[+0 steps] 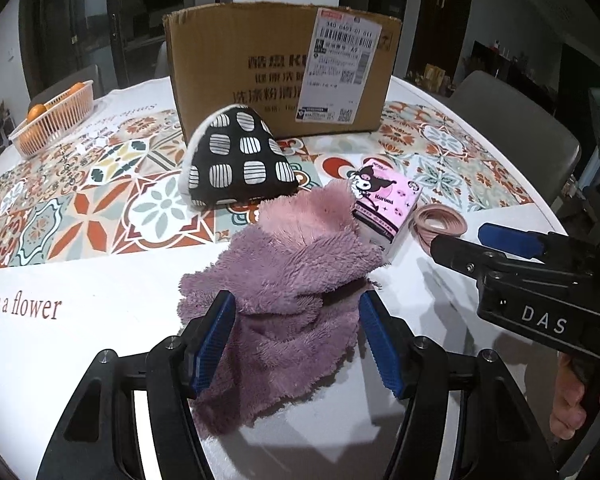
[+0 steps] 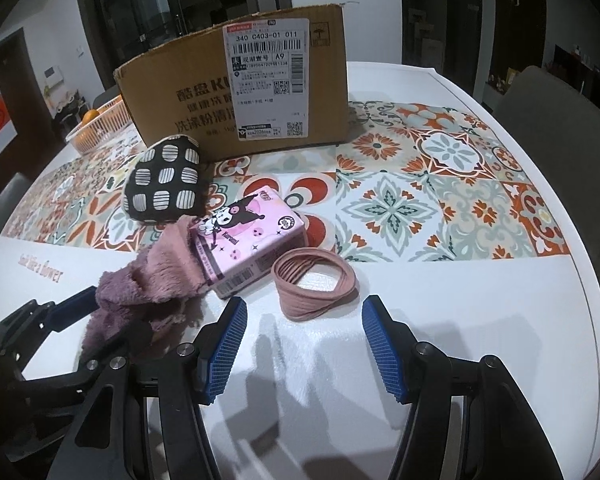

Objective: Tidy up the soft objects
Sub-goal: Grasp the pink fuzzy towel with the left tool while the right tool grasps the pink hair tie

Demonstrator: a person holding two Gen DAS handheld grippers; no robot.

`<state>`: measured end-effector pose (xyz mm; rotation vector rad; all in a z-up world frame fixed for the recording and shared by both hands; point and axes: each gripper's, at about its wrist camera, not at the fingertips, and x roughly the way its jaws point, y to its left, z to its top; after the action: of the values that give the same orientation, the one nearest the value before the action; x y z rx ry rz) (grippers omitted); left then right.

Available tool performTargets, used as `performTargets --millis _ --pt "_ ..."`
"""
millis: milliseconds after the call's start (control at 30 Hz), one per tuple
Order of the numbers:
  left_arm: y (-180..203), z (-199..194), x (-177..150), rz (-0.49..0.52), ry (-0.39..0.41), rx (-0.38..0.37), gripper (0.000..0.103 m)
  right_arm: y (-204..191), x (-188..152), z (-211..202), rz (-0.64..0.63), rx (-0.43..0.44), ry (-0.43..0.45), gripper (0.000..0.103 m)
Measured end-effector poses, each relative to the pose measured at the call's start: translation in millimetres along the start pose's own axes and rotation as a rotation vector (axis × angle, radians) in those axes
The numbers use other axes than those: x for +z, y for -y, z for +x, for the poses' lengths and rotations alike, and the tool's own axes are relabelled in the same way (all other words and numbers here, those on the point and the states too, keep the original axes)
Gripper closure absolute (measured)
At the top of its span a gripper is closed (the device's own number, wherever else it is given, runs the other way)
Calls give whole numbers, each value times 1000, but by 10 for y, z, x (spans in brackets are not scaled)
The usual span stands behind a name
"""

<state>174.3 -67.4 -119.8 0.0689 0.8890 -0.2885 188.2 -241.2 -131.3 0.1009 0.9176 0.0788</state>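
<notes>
A fluffy purple cloth (image 1: 288,280) lies crumpled on the white table. My left gripper (image 1: 298,340) is open, its blue pads on either side of the cloth's near part. The cloth also shows in the right wrist view (image 2: 148,280). A pink tissue pack (image 2: 248,240) lies against the cloth's far edge. A pink band bundle (image 2: 316,280) lies just beyond my open, empty right gripper (image 2: 304,344). A black pouch with white squares (image 1: 240,160) sits in front of a cardboard box (image 1: 280,68). The right gripper also appears in the left wrist view (image 1: 460,240).
An orange basket (image 1: 54,120) with oranges stands at the far left. A patterned runner (image 2: 420,200) crosses the table. Grey chairs (image 2: 560,120) stand at the table's right side. The table edge (image 2: 592,320) curves close on the right.
</notes>
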Motion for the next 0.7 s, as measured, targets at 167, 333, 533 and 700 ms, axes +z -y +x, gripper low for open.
performTargets --millis 167,333,533,700 --pt "-6 105 0 1 -16 8 40 32 16 81 13 -5 -5 42" --pt "7 165 14 15 -11 24 40 30 32 134 6 -22 -1 42" --pt "-20 167 40 5 -2 17 59 39 48 177 11 -23 -3 49" --pt "-58 157 40 -7 3 16 79 21 41 211 13 -18 -9 70"
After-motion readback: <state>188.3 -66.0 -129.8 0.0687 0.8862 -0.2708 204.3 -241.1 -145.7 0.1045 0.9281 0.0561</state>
